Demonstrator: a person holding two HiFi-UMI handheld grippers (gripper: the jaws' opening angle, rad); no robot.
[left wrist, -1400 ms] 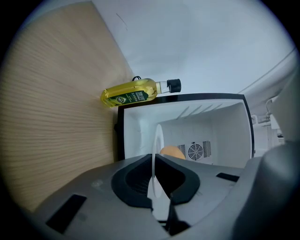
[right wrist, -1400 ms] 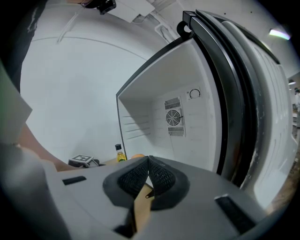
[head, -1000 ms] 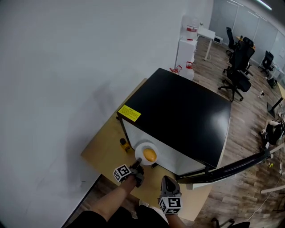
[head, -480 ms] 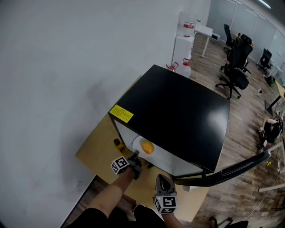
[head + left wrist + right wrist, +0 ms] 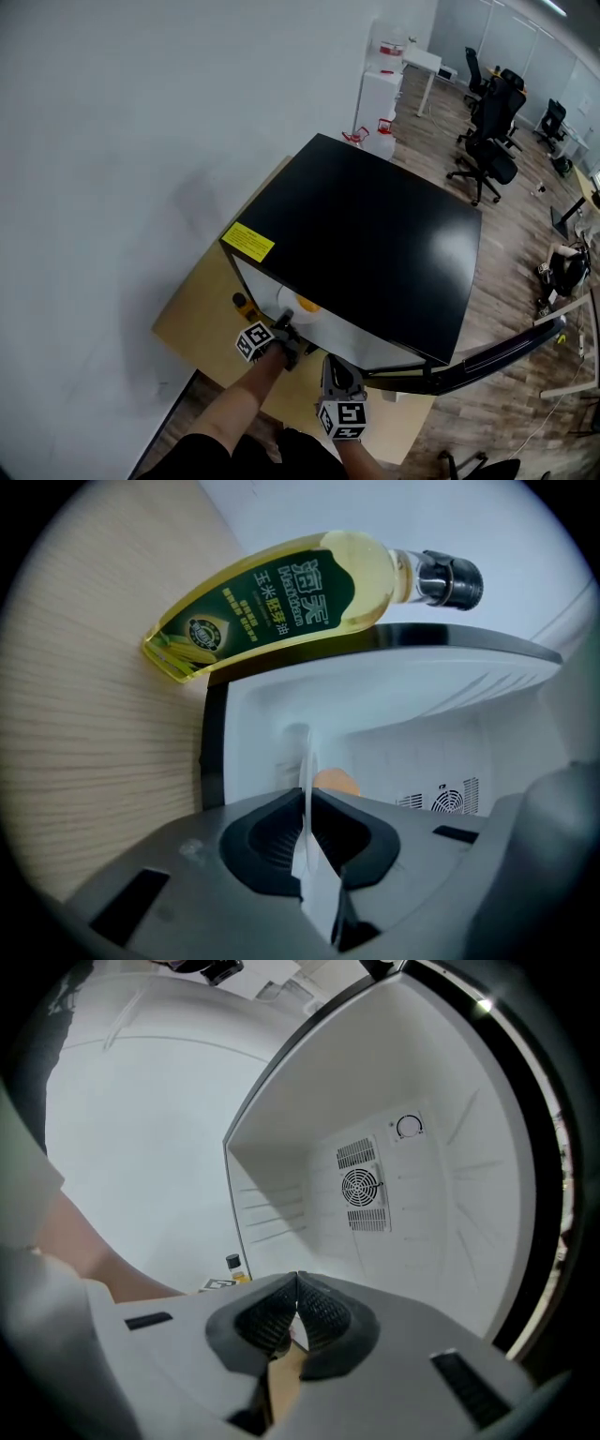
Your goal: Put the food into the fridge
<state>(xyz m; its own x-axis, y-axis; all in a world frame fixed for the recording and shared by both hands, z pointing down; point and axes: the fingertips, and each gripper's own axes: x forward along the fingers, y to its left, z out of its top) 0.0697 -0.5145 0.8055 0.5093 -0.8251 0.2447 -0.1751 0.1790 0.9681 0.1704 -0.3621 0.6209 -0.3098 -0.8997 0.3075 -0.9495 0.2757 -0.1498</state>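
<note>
I read the left hand-held gripper (image 5: 286,330) clamped on the plate (image 5: 307,785) rim. The orange food (image 5: 336,782) is just inside the fridge (image 5: 375,234) mouth, lower centre. The right hand-held gripper (image 5: 297,1283) has its jaws together and faces the roomy cavity. An oil bottle (image 5: 281,602) sits on the counter (image 5: 192,314) at the fridge's left edge.

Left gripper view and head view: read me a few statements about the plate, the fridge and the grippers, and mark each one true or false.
1. The left gripper is clamped on the rim of the white plate. True.
2. The door of the fridge is shut. False: it stands open.
3. The right gripper holds the oil bottle. False: its jaws are together on nothing, and the oil bottle stands on the table beside the fridge.
4. A yellow sticker sits on the fridge's black top. True.
5. The plate is bare. False: orange food lies on it.
</note>
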